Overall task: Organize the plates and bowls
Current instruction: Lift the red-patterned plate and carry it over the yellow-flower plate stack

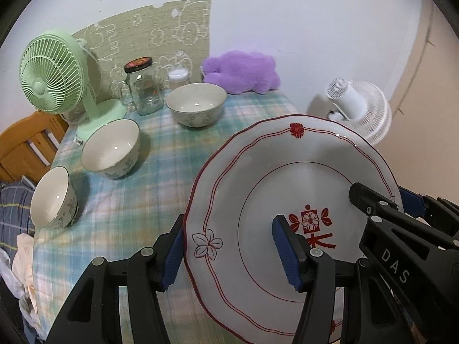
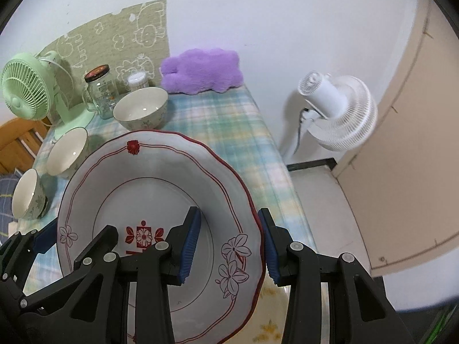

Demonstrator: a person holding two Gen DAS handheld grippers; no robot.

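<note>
The counter [image 1: 160,149], under a plaid cloth, carries everything; the plate [image 1: 287,200], white with red trim, sits at its near right, roughly five o'clock from the counter's middle, and looks tilted up off the cloth, probably because both grippers are carrying it; three bowls stand well apart in an arc from twelve to eight o'clock: the far bowl [image 1: 196,103], the middle bowl [image 1: 112,149] and the near bowl [image 1: 53,197], likely waiting to be nested; a green fan [image 1: 53,74] and a glass jar [image 1: 143,86] stand at the back, near eleven o'clock.

The left gripper [image 1: 229,253] straddles the plate's left rim, one finger outside and one over the well; its jaws are wide and I cannot tell whether they pinch; the right gripper [image 2: 229,248] does the same on the right rim, equally uncertain; both reach forward and level, mirrored, which suits steadying a broad, slippery dish.
</note>
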